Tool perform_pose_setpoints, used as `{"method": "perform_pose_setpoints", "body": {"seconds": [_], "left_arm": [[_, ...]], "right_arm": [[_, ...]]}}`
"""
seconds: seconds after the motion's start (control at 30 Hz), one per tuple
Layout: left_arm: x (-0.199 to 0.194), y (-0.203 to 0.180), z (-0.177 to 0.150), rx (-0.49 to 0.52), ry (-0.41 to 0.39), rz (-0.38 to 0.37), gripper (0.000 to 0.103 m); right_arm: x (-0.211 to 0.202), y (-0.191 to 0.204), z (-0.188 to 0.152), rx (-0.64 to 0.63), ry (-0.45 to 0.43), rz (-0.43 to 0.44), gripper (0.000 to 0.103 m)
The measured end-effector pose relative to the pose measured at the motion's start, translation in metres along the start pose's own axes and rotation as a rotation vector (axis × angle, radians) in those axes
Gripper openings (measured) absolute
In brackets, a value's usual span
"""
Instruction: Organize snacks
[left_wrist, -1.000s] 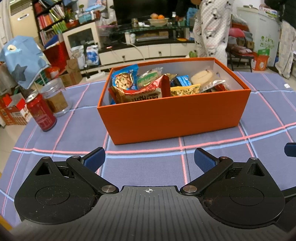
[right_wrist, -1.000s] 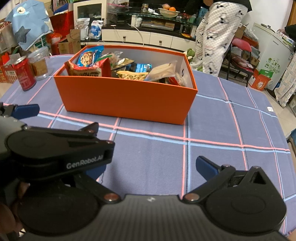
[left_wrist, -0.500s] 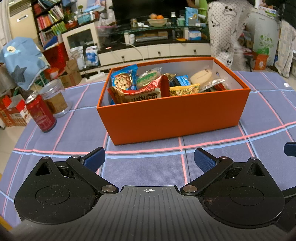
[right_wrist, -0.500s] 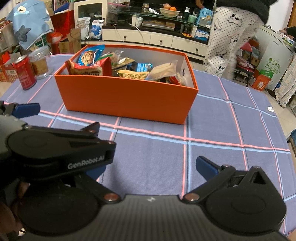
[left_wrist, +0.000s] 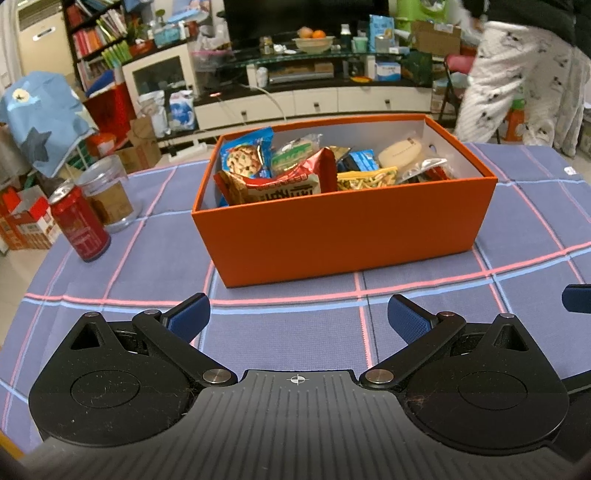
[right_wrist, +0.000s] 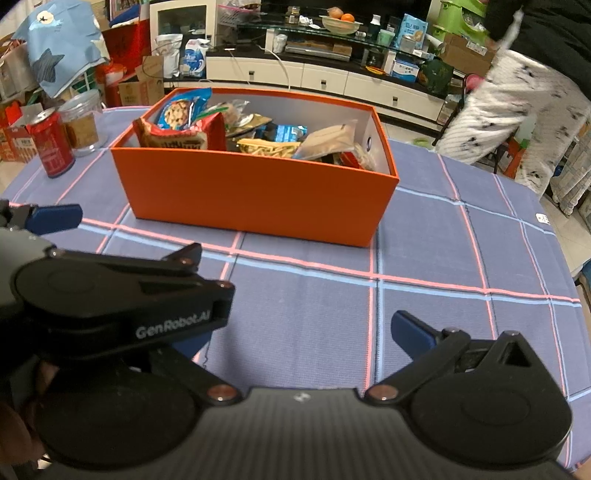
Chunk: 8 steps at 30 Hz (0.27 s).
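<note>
An orange box (left_wrist: 343, 229) stands on the checked blue tablecloth (left_wrist: 288, 332). It holds several snack packets: a red bag (left_wrist: 280, 184), a blue cookie pack (left_wrist: 245, 157), a yellow pack (left_wrist: 365, 177). The box also shows in the right wrist view (right_wrist: 255, 195). My left gripper (left_wrist: 297, 317) is open and empty, hovering over the cloth in front of the box. My right gripper (right_wrist: 299, 332) is open and empty, to the right of the left one; the left gripper's body (right_wrist: 122, 302) hides its left finger.
A red can (left_wrist: 79, 223) and a clear jar (left_wrist: 109, 197) stand on the table left of the box. A person in patterned trousers (left_wrist: 517, 81) walks behind the table at the right. A TV cabinet and clutter fill the background.
Both grippers have stayed almost still, open. The person behind the table has walked from the middle to the right.
</note>
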<state>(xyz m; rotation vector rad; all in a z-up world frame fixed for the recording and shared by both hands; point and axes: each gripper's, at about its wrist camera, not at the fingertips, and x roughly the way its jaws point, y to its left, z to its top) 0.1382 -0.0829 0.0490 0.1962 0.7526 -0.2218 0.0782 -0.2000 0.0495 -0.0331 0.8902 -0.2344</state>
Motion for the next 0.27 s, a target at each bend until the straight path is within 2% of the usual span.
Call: {"method": "perform_pose_setpoints", "body": {"seconds": [0.17, 0.27], "left_arm": [[-0.0029, 0.0012, -0.0016, -0.008, -0.004, -0.022, 0.078], [-0.0043, -0.0011, -0.0024, 0.008, -0.029, 0.002, 0.081]], "right_arm": [[0.0004, 0.0006, -0.0005, -0.011, 0.002, 0.0, 0.102], [0.0017, 0.0003, -0.0005, -0.014, 0.004, -0.003, 0.102]]}}
